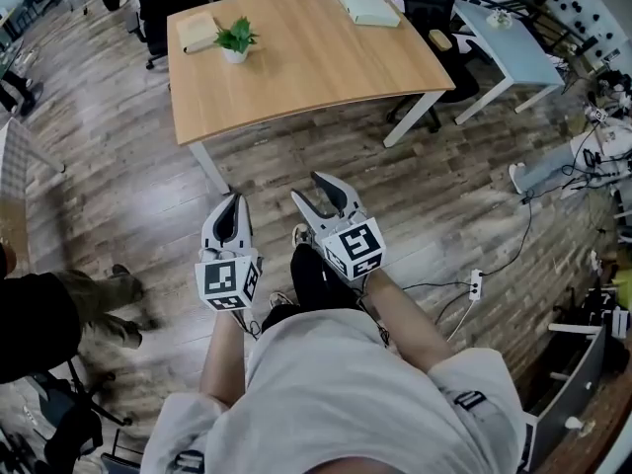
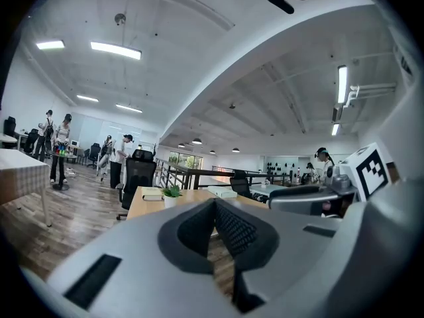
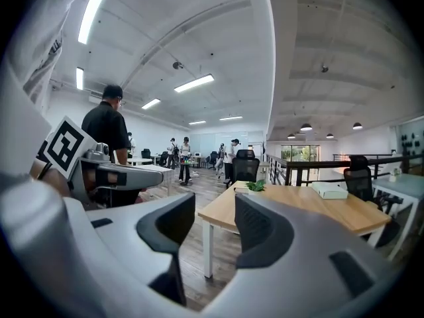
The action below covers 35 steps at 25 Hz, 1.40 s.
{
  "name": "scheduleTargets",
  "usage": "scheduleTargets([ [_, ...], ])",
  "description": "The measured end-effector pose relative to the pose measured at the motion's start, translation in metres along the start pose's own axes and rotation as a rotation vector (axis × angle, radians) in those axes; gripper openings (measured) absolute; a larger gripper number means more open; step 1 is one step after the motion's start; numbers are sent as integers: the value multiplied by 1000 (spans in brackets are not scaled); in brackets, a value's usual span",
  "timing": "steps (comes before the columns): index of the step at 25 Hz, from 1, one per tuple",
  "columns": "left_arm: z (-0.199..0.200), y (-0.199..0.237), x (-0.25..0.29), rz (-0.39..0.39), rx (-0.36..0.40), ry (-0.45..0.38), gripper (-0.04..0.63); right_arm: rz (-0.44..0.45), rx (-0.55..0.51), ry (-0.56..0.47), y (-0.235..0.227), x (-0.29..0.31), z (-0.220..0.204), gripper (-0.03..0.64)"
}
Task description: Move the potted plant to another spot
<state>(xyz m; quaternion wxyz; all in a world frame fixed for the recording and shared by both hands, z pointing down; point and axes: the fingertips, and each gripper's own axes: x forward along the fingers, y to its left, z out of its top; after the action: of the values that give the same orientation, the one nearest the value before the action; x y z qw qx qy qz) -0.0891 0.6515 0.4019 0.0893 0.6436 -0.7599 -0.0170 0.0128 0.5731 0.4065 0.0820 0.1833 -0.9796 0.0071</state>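
Not begun: small green plant in white pot (image 1: 235, 39) sat untouched on light wood table (image 1: 316, 57), far off. Your L gripper (image 1: 230, 201) jaws together, R gripper (image 1: 305, 186) apart, both empty.

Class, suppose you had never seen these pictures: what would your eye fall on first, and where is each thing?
The two grey grippers with black-and-white marker cubes dominate the head view's lower centre: the left gripper shut, the right gripper open and empty. Beyond them, a small green plant in a white pot sits near the left end of the light wooden table.
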Motion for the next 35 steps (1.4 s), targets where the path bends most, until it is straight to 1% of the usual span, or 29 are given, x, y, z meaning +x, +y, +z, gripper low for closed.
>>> scheduleTargets([
  [6,9,33,49,48,32,5,12,45,13,-12,-42,57,-1,212],
  [10,13,50,99,61,29,41,12,59,29,-19,-80,95,7,222],
  [15,23,68,150,96,30,59,12,101,42,-23,-114,136,14,243],
  [20,3,66,195,113,20,115,12,130,37,14,-155,156,-2,266],
  [23,-2,71,216,126,15,139,12,141,36,37,-176,171,-11,287],
  [26,-6,80,229,142,2,161,12,170,6,54,-185,184,-18,308],
  [31,-18,101,249,159,-11,199,12,219,-75,117,-197,211,-35,333],
  [35,-29,123,270,159,-21,222,12,220,-71,146,-212,237,-45,334],
])
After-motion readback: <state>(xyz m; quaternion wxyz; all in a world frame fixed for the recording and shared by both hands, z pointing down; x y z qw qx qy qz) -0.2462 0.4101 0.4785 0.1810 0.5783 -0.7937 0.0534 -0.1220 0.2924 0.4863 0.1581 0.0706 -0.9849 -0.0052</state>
